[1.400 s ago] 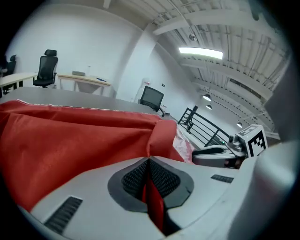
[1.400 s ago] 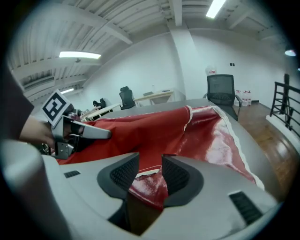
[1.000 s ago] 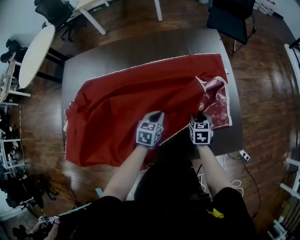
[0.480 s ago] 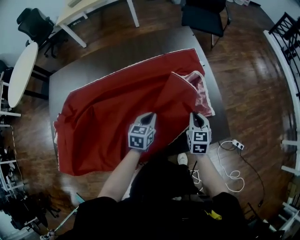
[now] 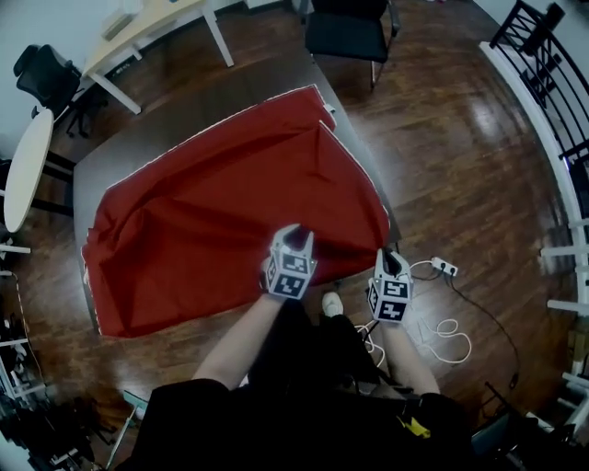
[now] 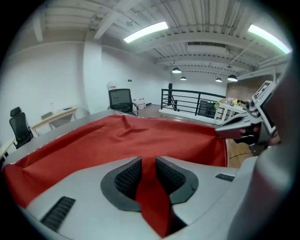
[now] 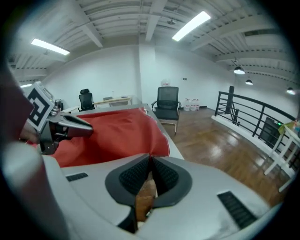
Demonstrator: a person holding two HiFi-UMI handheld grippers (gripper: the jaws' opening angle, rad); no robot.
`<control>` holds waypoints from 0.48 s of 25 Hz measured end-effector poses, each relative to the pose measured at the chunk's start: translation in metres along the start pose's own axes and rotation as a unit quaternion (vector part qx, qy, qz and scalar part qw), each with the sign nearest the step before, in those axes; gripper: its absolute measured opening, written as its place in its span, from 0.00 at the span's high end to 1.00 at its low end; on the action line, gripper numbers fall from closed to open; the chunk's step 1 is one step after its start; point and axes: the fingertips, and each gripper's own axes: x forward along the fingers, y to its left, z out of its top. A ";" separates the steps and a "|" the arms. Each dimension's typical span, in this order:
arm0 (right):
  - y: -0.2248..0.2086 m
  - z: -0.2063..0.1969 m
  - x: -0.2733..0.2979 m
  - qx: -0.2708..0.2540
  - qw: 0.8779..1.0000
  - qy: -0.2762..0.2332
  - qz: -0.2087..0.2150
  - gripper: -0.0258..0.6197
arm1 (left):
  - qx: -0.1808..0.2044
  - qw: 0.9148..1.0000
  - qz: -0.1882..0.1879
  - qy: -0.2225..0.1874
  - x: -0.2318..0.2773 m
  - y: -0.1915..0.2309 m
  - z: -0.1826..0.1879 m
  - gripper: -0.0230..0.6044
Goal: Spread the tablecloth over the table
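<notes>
Tablecloth (image 5: 230, 230): red, opened out on the dark tabletop (image 5: 198, 110), lying skewed to its edges. Covers most of the surface. Near edge hanging over the side closest to the person; near right corner drawn past the tabletop's end. Far strip and far left corner of the tabletop bare. Several long creases across the middle, and a small fold at the far right corner.

Left tongs (image 5: 294, 237): opening, with a red fold of the near edge between the pads (image 6: 129, 177) and touching both. Right tongs (image 5: 391, 260): closed tight on the cloth's near right corner, paler underside showing in the nip.

Progress, judged: well past halfway. Left to do: square the cloth to the tabletop, cover the bare far strip, flatten the creases, release.

Count: 1 tablecloth, 1 tabletop, 2 tongs, 1 black chair (image 5: 345, 23) beyond the far end, 1 office chair (image 5: 41, 74), 1 round white table (image 5: 23, 175), 1 pale desk (image 5: 152, 28), 1 power strip (image 5: 444, 268) on the floor.
</notes>
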 end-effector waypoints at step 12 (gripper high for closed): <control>-0.022 -0.084 -0.015 -0.036 0.994 0.093 0.053 0.89 | -0.052 0.996 0.067 -0.007 -0.014 -0.013 -0.022 0.82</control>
